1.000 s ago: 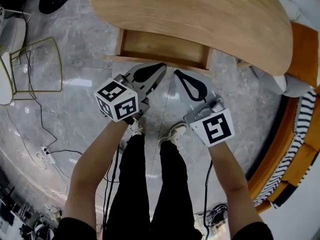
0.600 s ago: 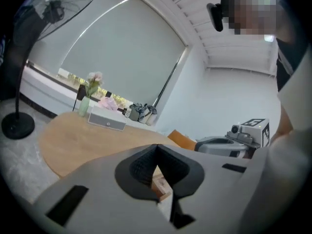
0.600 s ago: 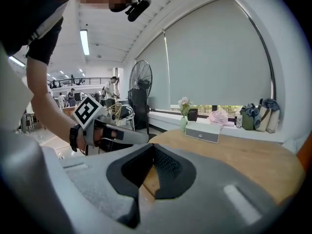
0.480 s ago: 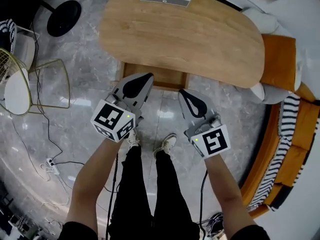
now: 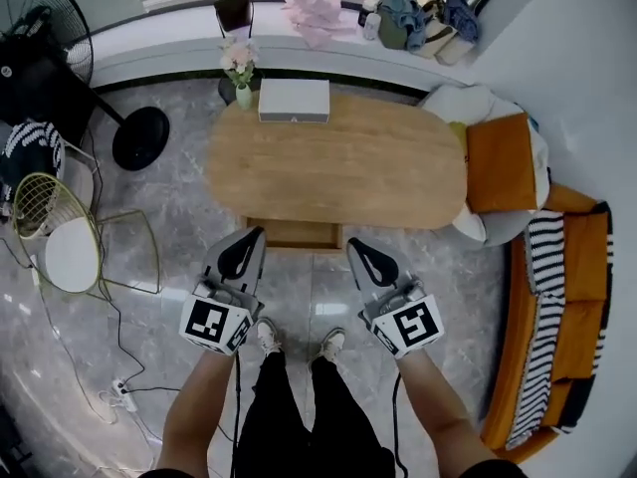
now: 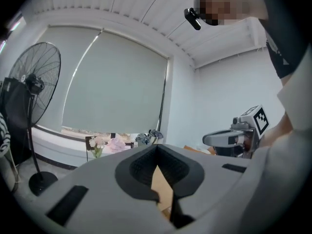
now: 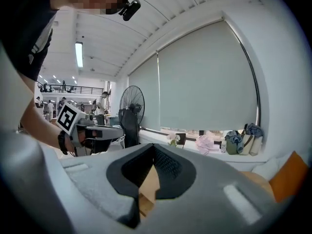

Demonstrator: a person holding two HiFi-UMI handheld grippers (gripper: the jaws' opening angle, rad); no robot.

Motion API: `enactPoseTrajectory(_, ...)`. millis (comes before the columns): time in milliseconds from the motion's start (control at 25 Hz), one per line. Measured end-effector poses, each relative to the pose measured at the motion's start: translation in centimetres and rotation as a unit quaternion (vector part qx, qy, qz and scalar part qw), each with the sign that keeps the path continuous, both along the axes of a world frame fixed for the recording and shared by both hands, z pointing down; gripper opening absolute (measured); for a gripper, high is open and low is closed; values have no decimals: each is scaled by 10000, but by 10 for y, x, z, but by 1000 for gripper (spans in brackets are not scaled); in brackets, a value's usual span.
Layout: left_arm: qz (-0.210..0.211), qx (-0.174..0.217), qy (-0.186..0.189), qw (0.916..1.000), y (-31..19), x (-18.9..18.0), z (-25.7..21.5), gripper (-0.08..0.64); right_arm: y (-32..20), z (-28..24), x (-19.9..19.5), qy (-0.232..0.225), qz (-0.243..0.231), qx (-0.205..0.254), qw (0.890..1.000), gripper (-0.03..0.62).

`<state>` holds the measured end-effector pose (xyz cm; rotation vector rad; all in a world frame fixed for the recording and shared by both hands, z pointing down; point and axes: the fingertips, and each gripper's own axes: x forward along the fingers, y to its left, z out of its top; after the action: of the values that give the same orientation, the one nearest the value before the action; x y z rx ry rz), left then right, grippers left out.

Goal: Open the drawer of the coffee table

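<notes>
Below me, the grey marble floor (image 5: pixel 164 182) spreads under everything. Ahead on it stands the oval wooden coffee table (image 5: pixel 348 172), its long side lying left to right. Along the right runs an orange sofa (image 5: pixel 585 267) with a striped throw. At the far left is a black standing fan (image 5: pixel 45 43), and nearer on the left a gold wire chair (image 5: pixel 72 255) with a white seat.

The drawer (image 5: pixel 292 233) is pulled open. It sticks out from under the table's near edge, a little left of the middle. I hold both grippers side by side over the floor, near the drawer but apart from it, pointing toward the table. My left gripper (image 5: pixel 251 243) has its jaws pressed together on nothing. My right gripper (image 5: pixel 358 251) is the same, jaws together and empty.

A white box (image 5: pixel 294 100) sits at the table's far edge. Just left of it is a small vase of flowers (image 5: pixel 240 73).
</notes>
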<state>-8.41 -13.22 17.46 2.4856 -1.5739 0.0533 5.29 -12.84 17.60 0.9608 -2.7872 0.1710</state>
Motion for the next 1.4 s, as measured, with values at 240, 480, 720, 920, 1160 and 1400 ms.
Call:
enactPoseTrajectory(240,-182,583,-183,9980,14,2,-93,8,1,-80,30,-229,335,284,9988,5)
enactPoseTrajectory(480,-189,908,-278,9953,33,4,-172,8,16,-134,64,-351,590,478,9965,5)
enactPoseTrajectory(720,-591,1295,-425,9889,66,-19,-230,8,27,-159,102,-480,984,535,9925,5)
enactPoseTrajectory(920,-860,1552,-476,9830,94,-37,-268,8,38,-181,139,-341,1324,659,9884,5)
enactPoseTrajectory(1160,-1358,1856,-634,9711,133,-60,-288,8,58,-200,169,-323,1729,833,9809,5)
enactPoseTrajectory(1400,-1457,1608,-655,9740,135,-64,-265,8,73,-197,170,-248,1834,840,9791,5)
